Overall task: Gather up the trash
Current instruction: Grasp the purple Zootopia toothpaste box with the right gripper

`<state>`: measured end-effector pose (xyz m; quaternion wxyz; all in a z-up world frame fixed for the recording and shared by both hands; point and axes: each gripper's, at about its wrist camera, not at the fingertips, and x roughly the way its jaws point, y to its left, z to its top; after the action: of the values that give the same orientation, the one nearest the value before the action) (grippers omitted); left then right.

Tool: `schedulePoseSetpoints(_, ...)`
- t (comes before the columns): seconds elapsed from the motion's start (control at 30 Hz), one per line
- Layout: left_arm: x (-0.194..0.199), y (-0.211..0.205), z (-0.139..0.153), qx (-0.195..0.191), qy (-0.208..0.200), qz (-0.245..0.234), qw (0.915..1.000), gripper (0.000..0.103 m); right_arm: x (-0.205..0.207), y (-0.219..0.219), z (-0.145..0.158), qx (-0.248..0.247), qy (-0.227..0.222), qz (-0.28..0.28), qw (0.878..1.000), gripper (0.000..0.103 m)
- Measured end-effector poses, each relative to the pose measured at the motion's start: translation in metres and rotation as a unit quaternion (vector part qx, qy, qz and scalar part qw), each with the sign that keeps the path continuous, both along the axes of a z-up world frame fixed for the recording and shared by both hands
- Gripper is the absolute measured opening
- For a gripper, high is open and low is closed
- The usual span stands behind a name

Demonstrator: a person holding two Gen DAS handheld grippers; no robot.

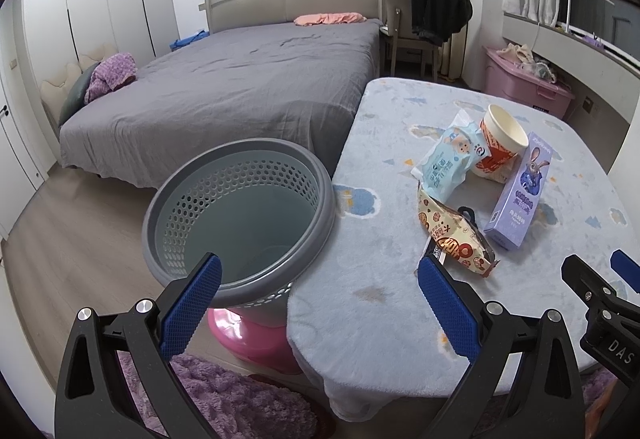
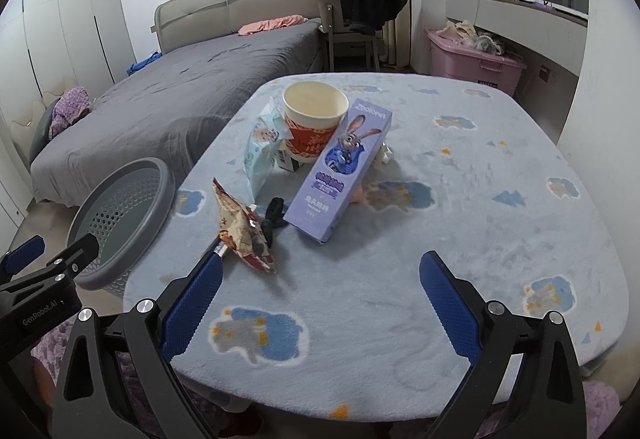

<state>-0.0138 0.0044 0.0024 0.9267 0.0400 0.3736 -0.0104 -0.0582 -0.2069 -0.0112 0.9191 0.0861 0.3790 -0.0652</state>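
The table (image 2: 400, 239) held one cup (image 2: 314, 119), one box (image 2: 340, 171), two wrappers; both grippers (image 1: 320, 303) (image 2: 320, 303) gaped wide, empty.

Readable text. "GenRobot.AI" in pale letters on the black body of the left gripper (image 2: 40, 309), seen from the right wrist view. "DAS" on the black body of the right gripper (image 1: 618, 346), at the edge of the left wrist view; the rest of the word is cut off. A brand name in white, apparently "Zoolopet", at the top of the purple box (image 2: 340, 169) with the cartoon rabbit; its Chinese lines are too small to read. Print on the blue packet (image 2: 262, 149), cup (image 2: 314, 127) and snack wrapper (image 2: 244, 233) is illegible.
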Motion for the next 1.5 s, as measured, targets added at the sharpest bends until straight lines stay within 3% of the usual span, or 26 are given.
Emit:
schedulePoseSetpoints(0.43,0.039,-0.017,-0.018,0.011,-0.002,-0.002,0.9999,0.097,0.056,-0.030,-0.030,0.015,0.022,-0.037,0.999,0.094)
schedulePoseSetpoints(0.73,0.063,-0.020,-0.048,0.005,0.031,-0.002,0.9995,0.097,0.107,-0.039,-0.051,0.032,0.038,-0.063,0.997,0.094)
schedulePoseSetpoints(1.2,0.071,-0.017,-0.066,-0.003,0.049,-0.001,0.9988,0.097,0.144,-0.043,-0.072,0.034,0.051,-0.083,0.995,0.093)
schedulePoseSetpoints(1.27,0.070,-0.017,-0.066,-0.005,0.049,-0.002,0.9988,0.097,0.143,-0.043,-0.072,0.033,0.050,-0.078,0.995,0.085)
schedulePoseSetpoints(1.33,0.070,-0.017,-0.066,-0.007,0.049,-0.003,0.9988,0.097,0.143,-0.043,-0.072,0.041,0.054,-0.067,0.995,0.065)
schedulePoseSetpoints(1.5,0.066,-0.017,-0.062,-0.011,0.050,-0.008,0.9987,0.097,0.137,-0.045,-0.067,0.052,0.050,-0.054,0.996,0.059)
